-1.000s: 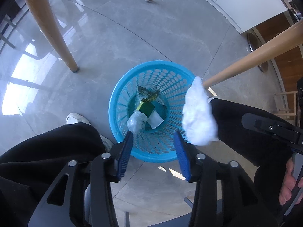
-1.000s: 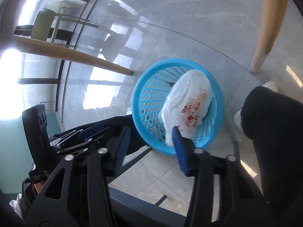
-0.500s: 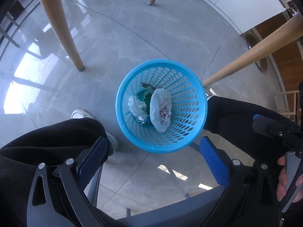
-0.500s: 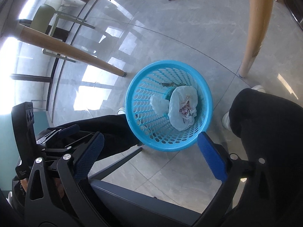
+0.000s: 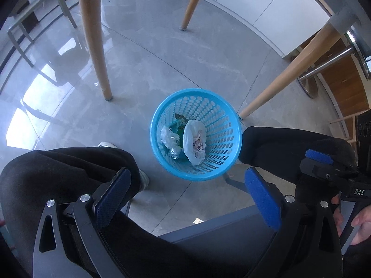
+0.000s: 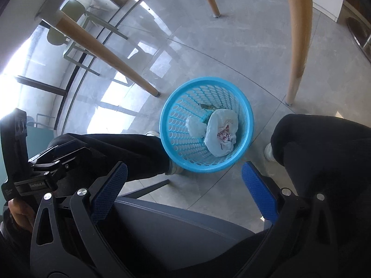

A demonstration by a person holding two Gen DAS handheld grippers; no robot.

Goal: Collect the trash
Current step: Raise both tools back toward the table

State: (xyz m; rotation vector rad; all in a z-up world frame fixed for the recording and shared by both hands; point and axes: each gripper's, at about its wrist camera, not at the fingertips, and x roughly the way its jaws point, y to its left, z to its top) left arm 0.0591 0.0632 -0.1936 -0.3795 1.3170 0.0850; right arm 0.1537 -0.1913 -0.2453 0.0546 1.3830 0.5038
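Note:
A blue perforated waste basket (image 5: 229, 136) stands on the grey tile floor between the person's legs; it also shows in the right wrist view (image 6: 176, 129). Inside lie a white plastic bag with red print (image 5: 194, 141) (image 6: 221, 129), a crumpled clear wrapper (image 5: 168, 136) (image 6: 194, 125) and green packaging. My left gripper (image 5: 187, 197) is open and empty, held above and in front of the basket. My right gripper (image 6: 184, 190) is open and empty, also above the basket. The right gripper's body shows at the right of the left wrist view (image 5: 329, 173).
Wooden table legs (image 5: 92, 37) (image 5: 285, 74) (image 6: 298, 34) (image 6: 104, 51) stand around the basket. The person's black trouser legs (image 5: 69, 171) (image 6: 324, 148) flank it. A dark chair seat edge (image 5: 208, 231) lies below the grippers.
The white bag left my right gripper and dropped into the basket. Both grippers opened wide and rose away from the basket, which now looks smaller.

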